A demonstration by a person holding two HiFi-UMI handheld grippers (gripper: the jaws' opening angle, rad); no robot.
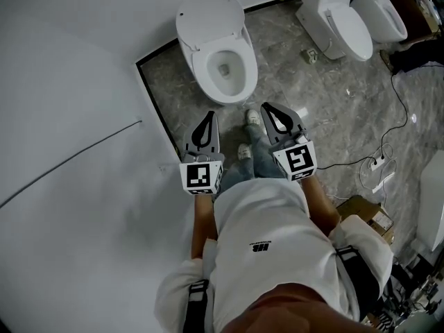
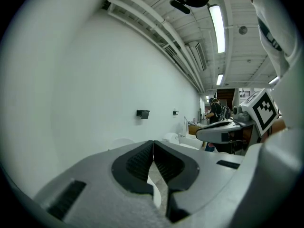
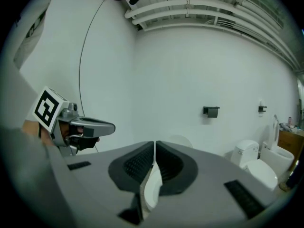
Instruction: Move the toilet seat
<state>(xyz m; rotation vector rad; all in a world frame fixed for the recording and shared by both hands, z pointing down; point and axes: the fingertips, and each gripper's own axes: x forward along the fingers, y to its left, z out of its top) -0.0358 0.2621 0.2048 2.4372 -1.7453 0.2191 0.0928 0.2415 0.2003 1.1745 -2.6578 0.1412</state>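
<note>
The white ceramic toilet (image 1: 223, 71) stands on the grey marbled floor (image 1: 305, 92) against the white wall (image 1: 69, 82). Its white oval toilet seat (image 1: 208, 16) is tipped up at the back, leaving the bowl open; whether the ring is up with the cover I can't make out. The person in a white T-shirt (image 1: 267, 245) faces it, holding both tools out level. The left gripper (image 1: 210, 114) and the right gripper (image 1: 264, 106) sit just short of the bowl's front rim, one on each side, neither touching it, and well apart from the raised seat. Each has its jaws pressed together with nothing between them. Two more white toilets (image 1: 340, 19) stand off to the right.
</note>
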